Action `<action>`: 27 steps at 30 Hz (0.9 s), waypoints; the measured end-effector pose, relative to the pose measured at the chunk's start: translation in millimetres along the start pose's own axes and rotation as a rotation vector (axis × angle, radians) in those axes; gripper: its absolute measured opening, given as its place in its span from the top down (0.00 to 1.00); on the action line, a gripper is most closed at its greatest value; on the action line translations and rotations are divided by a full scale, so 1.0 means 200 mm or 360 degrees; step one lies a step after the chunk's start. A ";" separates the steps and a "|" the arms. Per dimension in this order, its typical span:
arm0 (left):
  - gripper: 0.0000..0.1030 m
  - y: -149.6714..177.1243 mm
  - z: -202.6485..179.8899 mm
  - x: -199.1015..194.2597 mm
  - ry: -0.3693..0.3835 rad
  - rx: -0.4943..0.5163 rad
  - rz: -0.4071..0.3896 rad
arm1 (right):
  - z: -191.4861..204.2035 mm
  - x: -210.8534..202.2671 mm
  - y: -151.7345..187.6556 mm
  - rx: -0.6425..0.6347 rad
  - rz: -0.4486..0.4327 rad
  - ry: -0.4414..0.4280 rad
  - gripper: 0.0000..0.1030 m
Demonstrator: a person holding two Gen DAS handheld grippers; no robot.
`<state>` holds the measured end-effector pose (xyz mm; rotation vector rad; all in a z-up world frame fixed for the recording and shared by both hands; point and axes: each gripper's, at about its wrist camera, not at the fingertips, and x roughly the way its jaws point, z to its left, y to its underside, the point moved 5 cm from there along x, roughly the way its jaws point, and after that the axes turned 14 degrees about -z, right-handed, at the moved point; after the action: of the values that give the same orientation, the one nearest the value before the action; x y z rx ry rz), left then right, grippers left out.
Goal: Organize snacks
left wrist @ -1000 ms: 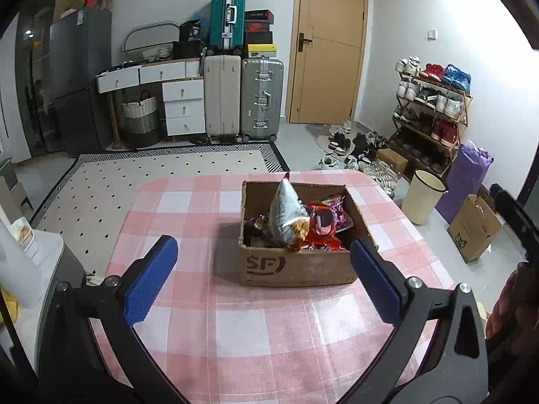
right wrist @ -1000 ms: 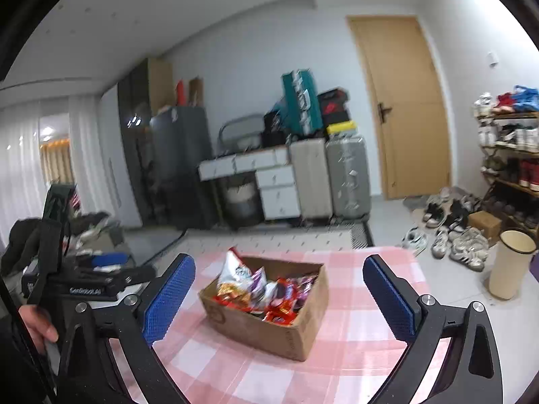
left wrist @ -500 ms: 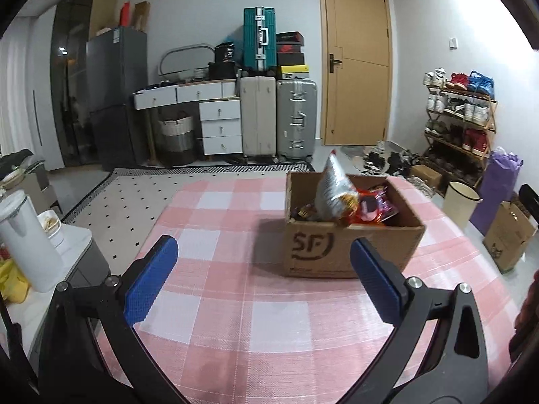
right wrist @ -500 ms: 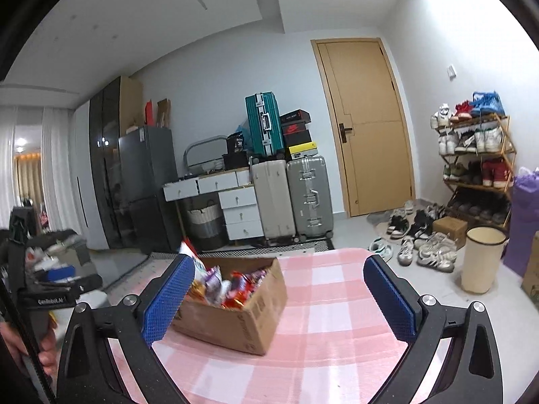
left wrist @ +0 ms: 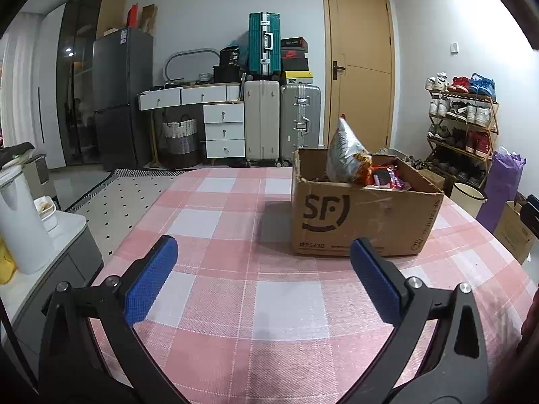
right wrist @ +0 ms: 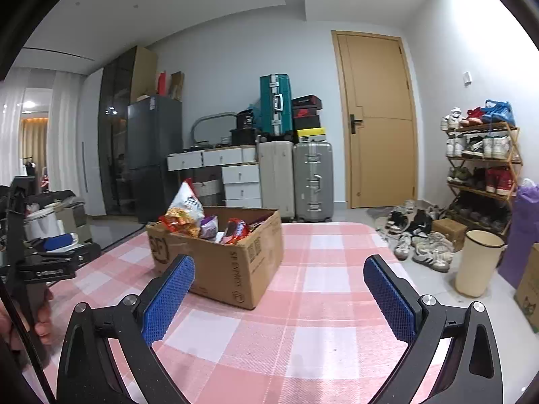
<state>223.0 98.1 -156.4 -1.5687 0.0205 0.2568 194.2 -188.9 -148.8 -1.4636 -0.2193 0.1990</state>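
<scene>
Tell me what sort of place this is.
Most likely a lived-in home, near its entrance: a shoe rack full of sneakers stands by the door, suitcases line the wall beside a fridge, and a checked tablecloth covers the table.

A tan wooden door stands in the far wall. Just left of the door are a silver suitcase and a cream suitcase, with a teal suitcase upright on top of the cream one, and farther left white drawers and a dark fridge. Right of the door stands a shoe rack, with a cream bin near its foot.
</scene>
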 end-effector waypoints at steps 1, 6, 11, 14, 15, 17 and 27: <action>0.01 0.00 0.01 0.00 -0.0019 0.0003 -0.0018 | 0.00 0.00 0.00 0.0003 -0.0001 -0.0003 0.01; 0.01 0.02 0.02 0.01 -0.0062 0.0023 -0.0045 | 0.02 0.04 0.00 -0.0001 0.0013 0.0012 0.01; 0.01 0.02 0.02 0.00 -0.0048 0.0016 -0.0096 | 0.02 0.08 0.04 -0.0010 0.0085 0.0059 0.01; 0.01 0.02 0.02 0.01 -0.0044 0.0013 -0.0080 | 0.03 0.08 0.06 -0.0046 0.0085 0.0078 0.01; 0.01 0.02 0.02 0.01 -0.0043 0.0012 -0.0084 | 0.04 0.07 0.06 -0.0054 0.0066 0.0067 0.01; 0.01 0.01 0.02 0.01 -0.0038 0.0015 -0.0098 | 0.04 0.07 0.06 -0.0064 0.0060 0.0058 0.01; 0.01 0.02 0.02 0.01 -0.0040 0.0014 -0.0129 | 0.04 0.08 0.09 -0.0062 0.0091 0.0051 0.01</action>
<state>223.3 101.6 -160.8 -1.5536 -0.0613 0.2121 208.2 -174.9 -165.6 -1.5115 -0.1563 0.2182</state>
